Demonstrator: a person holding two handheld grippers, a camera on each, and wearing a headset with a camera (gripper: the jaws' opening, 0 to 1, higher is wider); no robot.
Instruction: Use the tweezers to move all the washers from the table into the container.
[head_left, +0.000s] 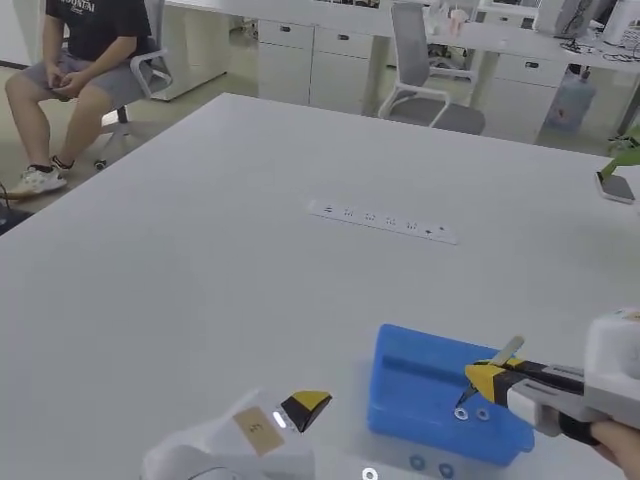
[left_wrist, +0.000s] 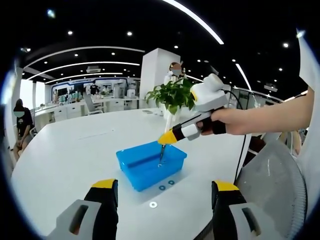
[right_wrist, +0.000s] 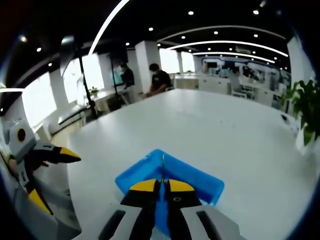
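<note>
A blue container (head_left: 420, 385) stands near the table's front edge, with two washers (head_left: 472, 413) lying inside it. My right gripper (head_left: 480, 374) is shut on thin metal tweezers (head_left: 462, 398) whose tips point down into the container (left_wrist: 145, 165). In the right gripper view the tweezers (right_wrist: 163, 167) stick out from the shut gripper (right_wrist: 161, 186) over the blue container (right_wrist: 200, 182). Whether the tips hold a washer cannot be told. Three washers (head_left: 417, 462) lie on the table in front of the container, also as washers (left_wrist: 162, 188) in the left gripper view. My left gripper (left_wrist: 165, 200) is open, empty, to the container's left (head_left: 305, 407).
A white power strip (head_left: 380, 220) lies mid-table. A person (head_left: 85, 55) sits at the far left and office chairs (head_left: 430, 70) stand behind the table. A potted plant (left_wrist: 172, 95) stands beyond the container. A small stand (head_left: 615, 185) is at the right edge.
</note>
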